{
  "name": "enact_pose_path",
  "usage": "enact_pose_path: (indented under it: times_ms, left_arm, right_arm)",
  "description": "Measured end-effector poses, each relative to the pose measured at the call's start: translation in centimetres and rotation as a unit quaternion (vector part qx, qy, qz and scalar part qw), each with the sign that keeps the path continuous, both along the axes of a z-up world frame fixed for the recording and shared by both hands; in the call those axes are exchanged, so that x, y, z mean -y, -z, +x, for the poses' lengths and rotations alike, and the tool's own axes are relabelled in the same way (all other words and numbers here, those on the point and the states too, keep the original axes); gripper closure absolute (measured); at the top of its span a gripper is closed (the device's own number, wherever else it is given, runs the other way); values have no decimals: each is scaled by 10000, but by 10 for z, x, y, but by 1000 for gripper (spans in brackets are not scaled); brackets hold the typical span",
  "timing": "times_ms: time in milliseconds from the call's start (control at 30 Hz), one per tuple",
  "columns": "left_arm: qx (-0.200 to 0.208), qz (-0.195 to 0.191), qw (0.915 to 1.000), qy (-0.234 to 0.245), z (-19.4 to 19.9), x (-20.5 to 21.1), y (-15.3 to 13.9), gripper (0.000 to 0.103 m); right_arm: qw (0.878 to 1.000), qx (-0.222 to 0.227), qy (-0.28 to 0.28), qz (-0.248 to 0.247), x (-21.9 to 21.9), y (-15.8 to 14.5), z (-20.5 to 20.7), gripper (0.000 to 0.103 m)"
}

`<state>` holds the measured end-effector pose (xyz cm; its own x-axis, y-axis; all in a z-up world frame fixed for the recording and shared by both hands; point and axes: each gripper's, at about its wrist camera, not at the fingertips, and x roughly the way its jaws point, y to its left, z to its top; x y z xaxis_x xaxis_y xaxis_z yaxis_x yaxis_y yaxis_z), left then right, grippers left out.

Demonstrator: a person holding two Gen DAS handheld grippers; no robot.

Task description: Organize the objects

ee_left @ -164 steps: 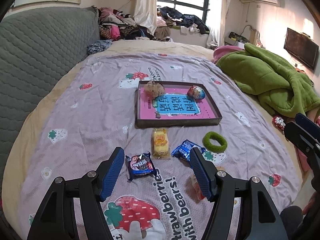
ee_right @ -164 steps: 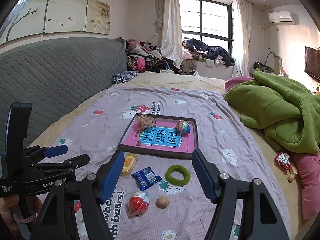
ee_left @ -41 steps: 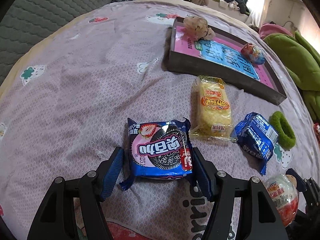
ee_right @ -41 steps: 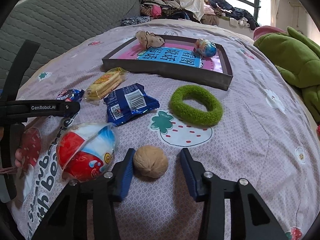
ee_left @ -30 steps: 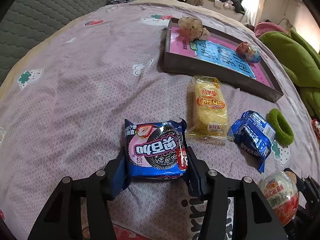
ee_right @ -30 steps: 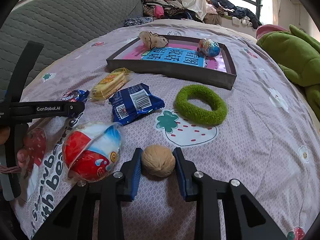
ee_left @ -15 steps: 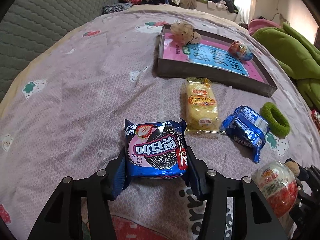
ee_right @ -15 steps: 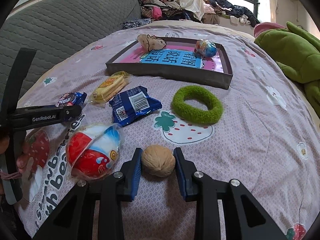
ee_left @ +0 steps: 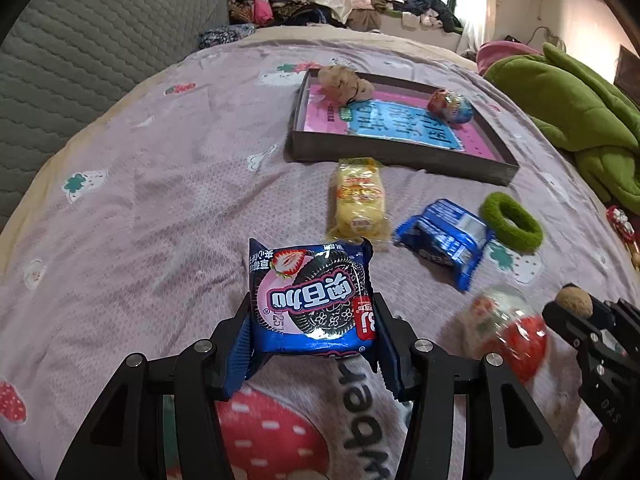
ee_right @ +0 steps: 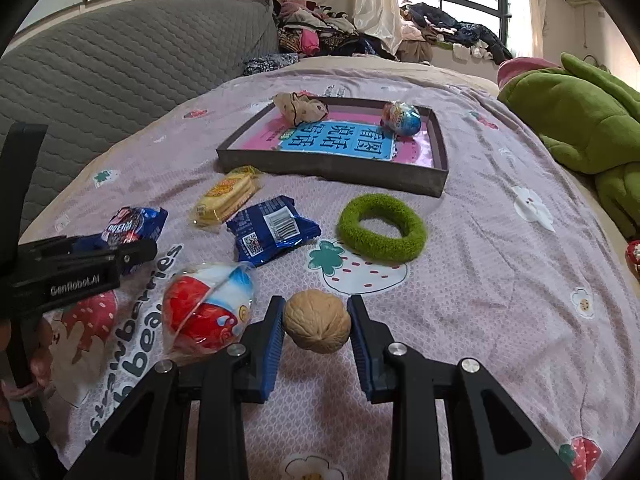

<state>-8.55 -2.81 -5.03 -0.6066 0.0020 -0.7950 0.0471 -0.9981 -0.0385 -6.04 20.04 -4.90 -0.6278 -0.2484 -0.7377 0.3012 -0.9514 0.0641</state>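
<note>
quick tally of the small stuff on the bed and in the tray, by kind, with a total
Snack packets: 3 (cookie packet, yellow packet, blue packet)
Toy eggs: 2 (red-and-white egg, egg in tray)
Hair ties: 2 (green ring, beige scrunchie)
Walnut: 1
Total: 8

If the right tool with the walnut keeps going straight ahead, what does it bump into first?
Probably the green fuzzy ring: it lies just ahead of the right tool and the walnut, slightly to the right. Beyond it stands the tray. Depth is hard to judge here.
</note>
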Motion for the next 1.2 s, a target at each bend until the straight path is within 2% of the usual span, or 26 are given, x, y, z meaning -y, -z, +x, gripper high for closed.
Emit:
enact_pose_path:
  times_ms: [633,1200]
  left_arm:
    - [-373,-79,9990,230,47,-26,-27,48]
    - [-693,-97,9971,307,57,-29,-53,48]
  right_arm:
    - [9990,-331,167,-254,-12,-33,25,71]
    - [9977,-578,201,-289,-16,-57,33,71]
